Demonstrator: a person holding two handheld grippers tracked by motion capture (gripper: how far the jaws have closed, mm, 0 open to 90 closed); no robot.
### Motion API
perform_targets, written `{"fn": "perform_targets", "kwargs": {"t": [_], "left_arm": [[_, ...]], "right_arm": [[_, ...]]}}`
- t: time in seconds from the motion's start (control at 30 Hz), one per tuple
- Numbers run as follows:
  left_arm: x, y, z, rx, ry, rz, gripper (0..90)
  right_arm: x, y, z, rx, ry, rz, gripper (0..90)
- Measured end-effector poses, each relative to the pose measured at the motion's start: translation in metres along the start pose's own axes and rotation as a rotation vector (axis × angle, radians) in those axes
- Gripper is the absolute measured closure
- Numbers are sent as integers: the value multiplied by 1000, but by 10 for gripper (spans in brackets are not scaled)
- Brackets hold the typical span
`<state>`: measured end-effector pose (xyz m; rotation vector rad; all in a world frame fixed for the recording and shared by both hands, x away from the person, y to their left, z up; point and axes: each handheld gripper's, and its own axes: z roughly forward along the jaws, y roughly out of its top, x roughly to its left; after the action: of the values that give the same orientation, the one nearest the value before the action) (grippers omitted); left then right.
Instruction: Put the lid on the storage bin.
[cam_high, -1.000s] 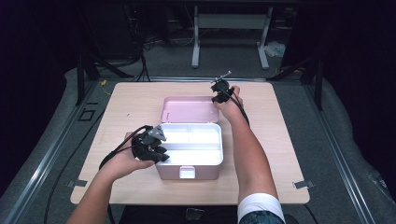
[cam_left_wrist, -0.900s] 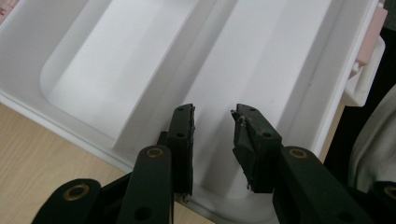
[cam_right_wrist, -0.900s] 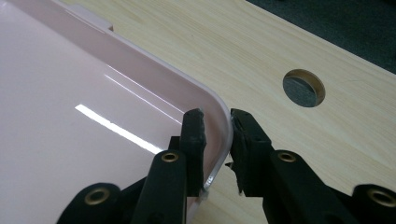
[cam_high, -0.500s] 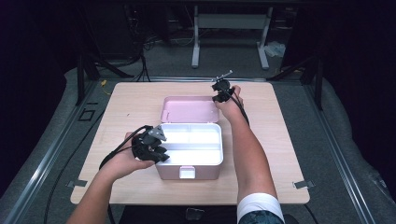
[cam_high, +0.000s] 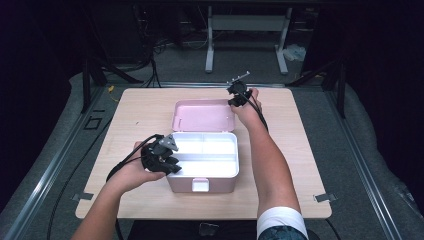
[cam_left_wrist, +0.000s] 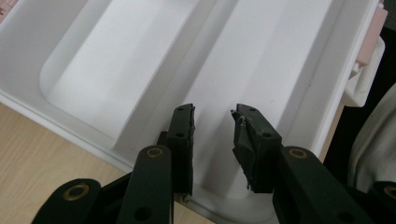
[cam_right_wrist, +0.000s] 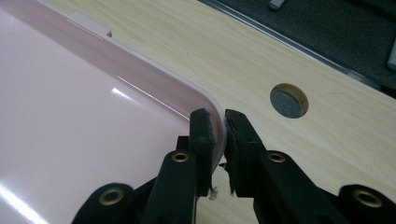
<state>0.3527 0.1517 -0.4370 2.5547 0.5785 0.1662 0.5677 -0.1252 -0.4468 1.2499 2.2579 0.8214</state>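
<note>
Between your right gripper (cam_right_wrist: 218, 122) jaws sits the rounded corner rim of the pink lid (cam_right_wrist: 84, 112): the two black pads have just been closing and now clench that rim from either side, one pad inside the lid and one outside it. Seen from above, this right gripper (cam_high: 239, 94) stands at the far right corner of the lid (cam_high: 204, 115), which lies folded back toward the far side of the table (cam_high: 135, 110), its inner face up. Just right of the clamped corner in the right gripper view, a round hole (cam_right_wrist: 289, 100) opens in the light wood tabletop.

Your left gripper (cam_left_wrist: 213, 119) holds its jaws parted, with nothing between the pads; bare white plastic shows through the gap. Its jaws hang over the left rim of the white tray (cam_left_wrist: 126, 74), above one of the long compartments, and a raised divider runs beside them. From above, the left gripper (cam_high: 161, 155) rests at the left edge of the box (cam_high: 202, 182), your hand behind it on the table.

The box stands open near the middle of the table, slightly toward the near edge, with a pink base, a white latch (cam_high: 200, 185) on its near wall, and the tray set inside. Your forearms enter from the near side, the right one reaching past the right side of the box.
</note>
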Motion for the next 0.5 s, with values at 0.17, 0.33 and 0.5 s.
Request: {"fn": "perform_targets", "kwargs": {"t": [0.17, 0.33, 0.5], "left_arm": [[0, 0, 0, 1, 1, 0, 680], [0, 0, 0, 0, -1, 1, 680], [0, 0, 0, 0, -2, 2, 680]], "right_arm": [[-1, 4, -9, -26, 2, 6, 826], [-3, 5, -14, -39, 11, 10, 828], [-5, 8, -26, -62, 22, -14, 831]]}}
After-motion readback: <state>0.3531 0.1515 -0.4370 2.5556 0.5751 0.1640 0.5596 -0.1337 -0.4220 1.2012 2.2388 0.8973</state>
